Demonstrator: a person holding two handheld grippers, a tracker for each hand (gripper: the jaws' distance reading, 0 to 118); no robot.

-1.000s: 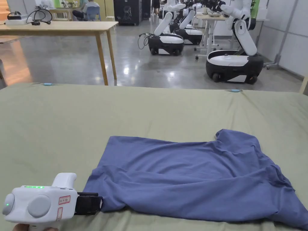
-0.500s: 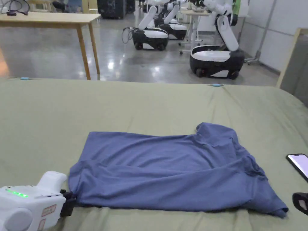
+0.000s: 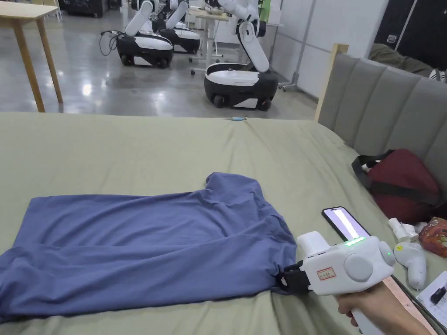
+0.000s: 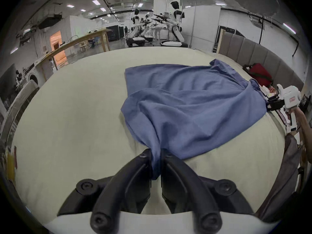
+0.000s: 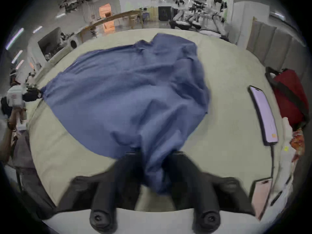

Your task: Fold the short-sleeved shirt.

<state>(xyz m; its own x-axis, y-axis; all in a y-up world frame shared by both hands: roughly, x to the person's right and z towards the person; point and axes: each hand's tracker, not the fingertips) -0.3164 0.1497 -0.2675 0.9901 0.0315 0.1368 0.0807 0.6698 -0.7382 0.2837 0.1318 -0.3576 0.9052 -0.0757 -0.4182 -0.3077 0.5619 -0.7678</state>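
Blue short-sleeved shirt (image 3: 144, 244) lies lengthwise across the green bedsheet (image 3: 131, 148), left gripper (image 4: 156, 155) and right gripper (image 3: 286, 279) each clamping a near corner, a phone (image 3: 347, 223) just beside.

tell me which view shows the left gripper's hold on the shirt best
The left gripper view: the left gripper sits close up, both jaws pinching a bunched corner of the blue shirt. The right gripper view shows it small and far off at the shirt's far corner.

A green-sheeted bed (image 3: 131, 144) carries the blue shirt (image 3: 144, 235) near; at right lie a phone (image 3: 345, 222) and red bag (image 3: 401, 183).
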